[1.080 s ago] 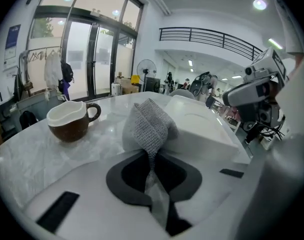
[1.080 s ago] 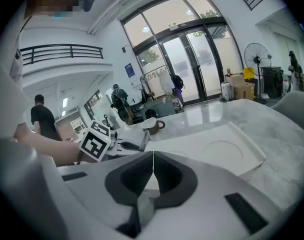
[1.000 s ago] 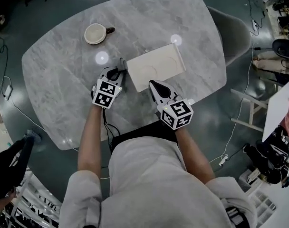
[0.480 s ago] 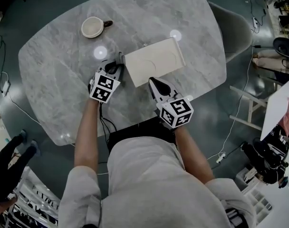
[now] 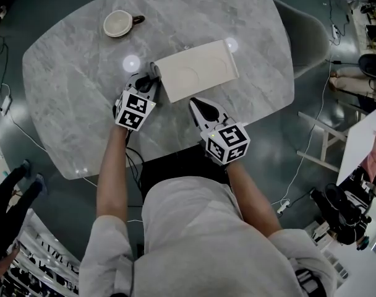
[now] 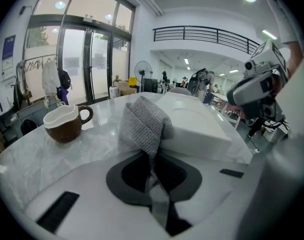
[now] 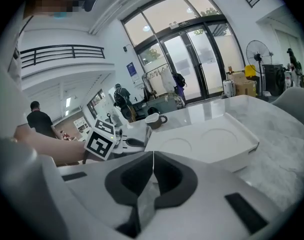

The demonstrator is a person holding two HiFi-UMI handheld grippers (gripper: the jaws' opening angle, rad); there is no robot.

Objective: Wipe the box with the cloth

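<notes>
The left claw [image 5: 153,72] and right claw [image 5: 193,103] are white, dark grey inside; behind each sits a black-and-white marker cube [image 5: 135,109]. Light grey short-sleeved shirt [image 5: 194,228].

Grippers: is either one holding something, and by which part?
The left gripper pinches the grey cloth by its lower edge, the rest bunched beside the white box. The right gripper is shut, holding nothing.
</notes>
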